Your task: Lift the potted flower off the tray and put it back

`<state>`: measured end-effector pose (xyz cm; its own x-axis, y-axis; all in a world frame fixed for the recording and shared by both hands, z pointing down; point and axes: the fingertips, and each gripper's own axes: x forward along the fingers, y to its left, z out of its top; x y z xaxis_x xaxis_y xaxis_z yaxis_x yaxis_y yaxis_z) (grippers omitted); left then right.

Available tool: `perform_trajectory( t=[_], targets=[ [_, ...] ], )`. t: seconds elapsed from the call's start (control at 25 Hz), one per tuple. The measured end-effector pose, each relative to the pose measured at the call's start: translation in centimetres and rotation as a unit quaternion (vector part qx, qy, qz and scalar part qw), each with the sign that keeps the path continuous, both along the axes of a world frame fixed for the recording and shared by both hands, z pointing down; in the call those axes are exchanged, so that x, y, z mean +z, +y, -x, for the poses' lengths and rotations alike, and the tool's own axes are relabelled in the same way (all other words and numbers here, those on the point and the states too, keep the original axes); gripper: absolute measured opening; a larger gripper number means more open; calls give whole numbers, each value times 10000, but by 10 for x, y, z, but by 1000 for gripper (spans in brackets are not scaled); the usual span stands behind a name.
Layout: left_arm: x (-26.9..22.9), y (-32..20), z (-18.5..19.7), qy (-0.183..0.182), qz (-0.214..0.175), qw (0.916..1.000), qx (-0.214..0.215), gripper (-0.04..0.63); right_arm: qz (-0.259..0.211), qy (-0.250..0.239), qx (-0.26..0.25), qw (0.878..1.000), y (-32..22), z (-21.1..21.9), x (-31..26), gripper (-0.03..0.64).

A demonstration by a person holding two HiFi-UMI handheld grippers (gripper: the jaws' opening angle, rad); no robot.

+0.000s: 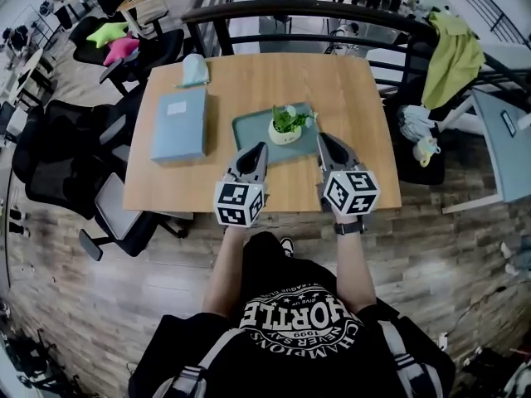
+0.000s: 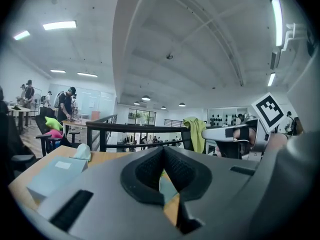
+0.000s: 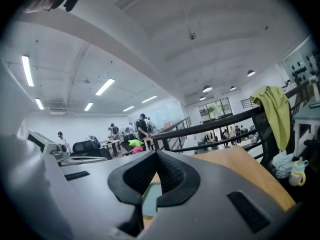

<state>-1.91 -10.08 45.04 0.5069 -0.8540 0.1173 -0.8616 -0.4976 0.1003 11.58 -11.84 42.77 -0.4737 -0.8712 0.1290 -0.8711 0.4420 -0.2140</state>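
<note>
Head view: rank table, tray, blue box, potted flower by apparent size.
1. table
2. tray and blue box: look about alike, not ranked
3. potted flower

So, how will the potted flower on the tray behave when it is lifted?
The potted flower sits in a small, squat pale pot, so it is probably light and not quick to tip. The pot looks smooth, perhaps ceramic: it may slip and could chip if dropped on the tray. The leaves look soft and would likely bend if squeezed.
</note>
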Motion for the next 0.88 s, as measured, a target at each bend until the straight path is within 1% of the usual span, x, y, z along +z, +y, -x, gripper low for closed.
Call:
perform_trajectory(
  t=[0.16, 0.24, 0.52, 0.68, 0.88],
  targets=[
    [17, -5, 0, -139, 244, 9994, -190, 18, 236, -107, -195, 9995, -8, 3, 17, 21],
    [27, -10, -2, -139, 349, 9991, -208, 18, 339, -97, -250, 9991, -13, 3, 28, 21],
    [63, -36, -1, -106, 630, 9978, -188, 21, 662, 66, -232, 9975, -35, -8, 69, 26],
    [83, -55, 2, -34, 841, 9963, -179, 32, 929, 148, -244, 9953, -46, -13, 97, 34],
    [103, -74, -1, -108, 988, 9950, -31, 51, 1263, 214, -330, 9912, -61, -10, 125, 44]
  ],
)
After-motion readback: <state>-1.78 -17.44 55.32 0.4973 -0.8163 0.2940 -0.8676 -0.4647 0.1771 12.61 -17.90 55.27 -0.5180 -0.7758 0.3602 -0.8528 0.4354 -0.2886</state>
